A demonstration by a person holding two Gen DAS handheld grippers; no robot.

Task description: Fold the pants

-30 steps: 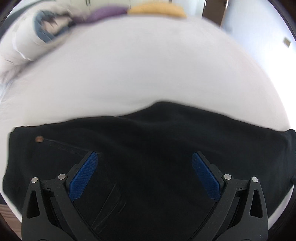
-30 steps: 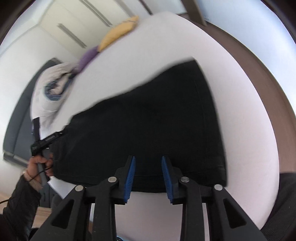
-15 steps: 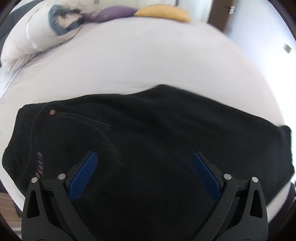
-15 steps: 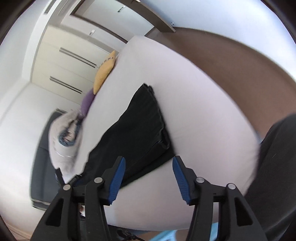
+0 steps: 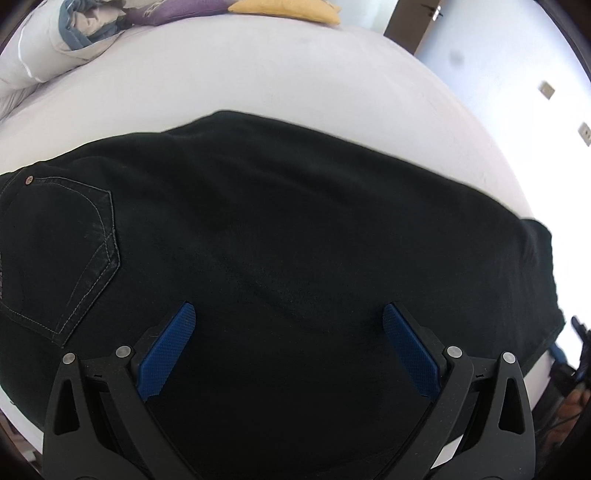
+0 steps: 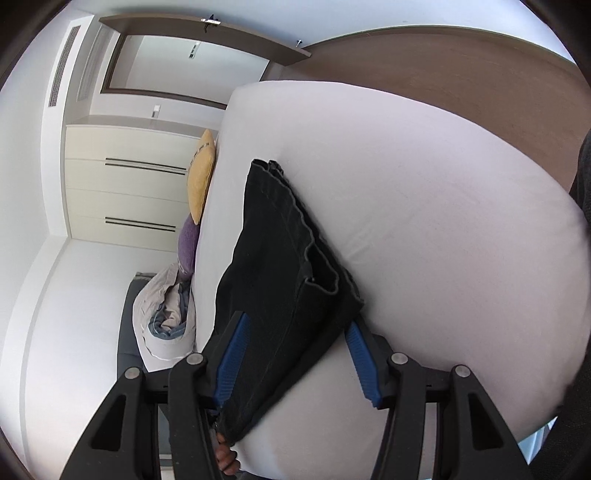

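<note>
The left gripper is hovering over black jeans — fingers spread wide. The right gripper, also open, is straddling their hem. The jeans are lying on a white bed; pillows are sitting beyond.

The black pants are spread flat across the white bed, a stitched back pocket seen at the left. The left gripper is held above them, its blue pads wide apart.

white bed | cream wardrobe | brown floor | white walls | daylight
</note>
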